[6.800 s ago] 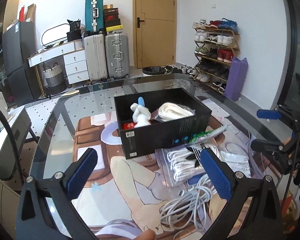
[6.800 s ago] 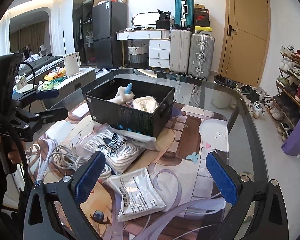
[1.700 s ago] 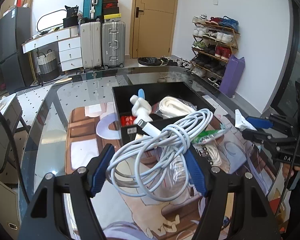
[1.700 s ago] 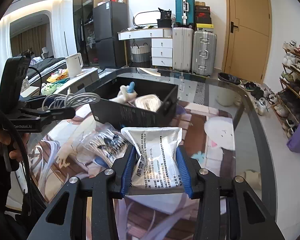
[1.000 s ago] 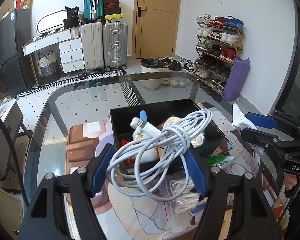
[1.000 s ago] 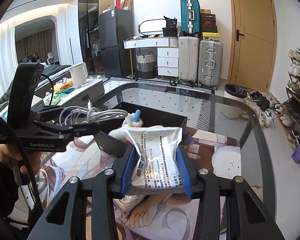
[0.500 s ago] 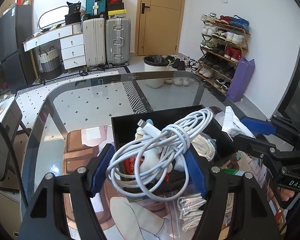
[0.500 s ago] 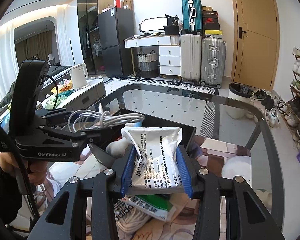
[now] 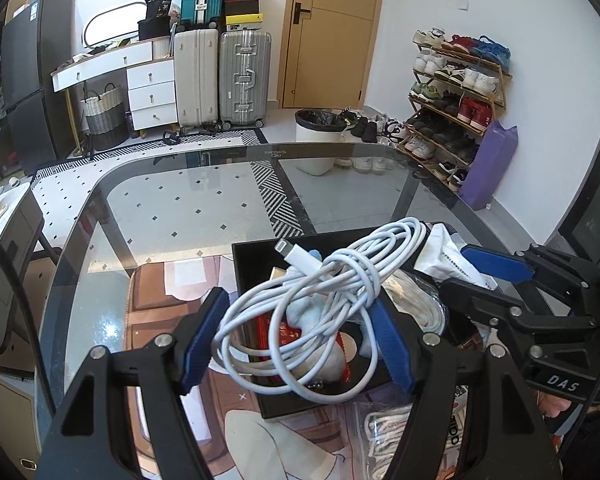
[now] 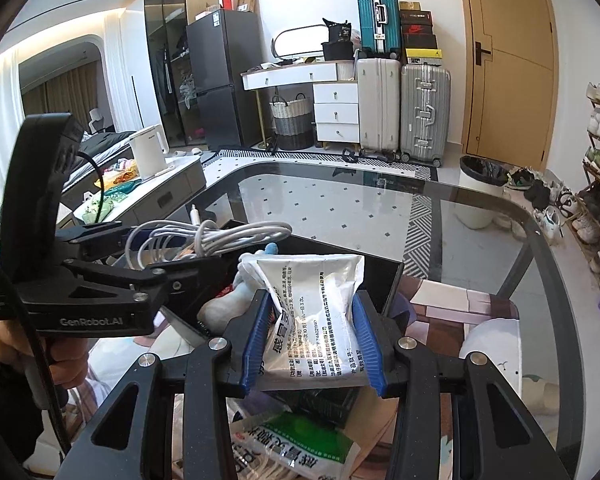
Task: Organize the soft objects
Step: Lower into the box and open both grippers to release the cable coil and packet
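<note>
Both loads hung above the black box [image 9: 247, 264] on the tabletop [image 9: 172, 216], so the step in hand looked like the drop into it: the left hand-held gripper [image 9: 296, 344] was clenched on a coiled white cable [image 9: 324, 280] over the box's near half, and the right hand-held gripper [image 10: 312, 344] gripped a white sachet [image 10: 312, 308] just above the box's right side. The box already held a plush toy [image 9: 320, 356] and a red packet [image 9: 276, 332]. The next move likely called for lowering each load inside the box walls before letting go, since the loose cable loops could snag the rim.
</note>
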